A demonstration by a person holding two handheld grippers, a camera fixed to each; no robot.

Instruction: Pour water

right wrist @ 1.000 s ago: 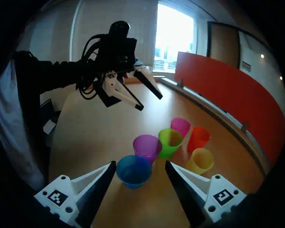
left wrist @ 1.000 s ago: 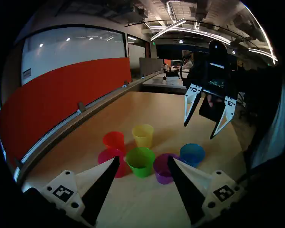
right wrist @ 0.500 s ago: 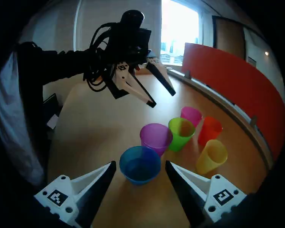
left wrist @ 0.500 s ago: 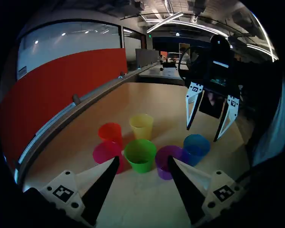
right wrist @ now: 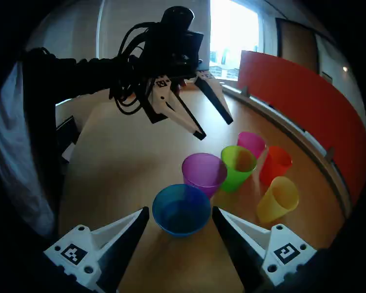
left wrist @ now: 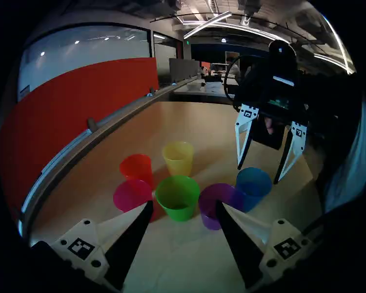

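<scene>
In the left gripper view, six tumblers huddle on the pale wooden worktop (left wrist: 207,127). From the left they are a pink plastic cup (left wrist: 130,194), a red-orange plastic cup (left wrist: 136,168) behind it, a yellow plastic cup (left wrist: 178,157), a green plastic cup (left wrist: 177,198), a purple plastic cup (left wrist: 216,204) and a blue plastic cup (left wrist: 253,188). Packed this tightly, they would probably need little travel for a pour from one into a neighbour.

The left tool (left wrist: 180,229) is spread wide and empty, and hangs above the green and purple cups.

The right tool (right wrist: 179,210) is also spread and straddles the blue cup, which sits between its fingers with neither visibly touching. It looks lined up for a grasp. Whether that cup holds water I cannot tell.
</scene>
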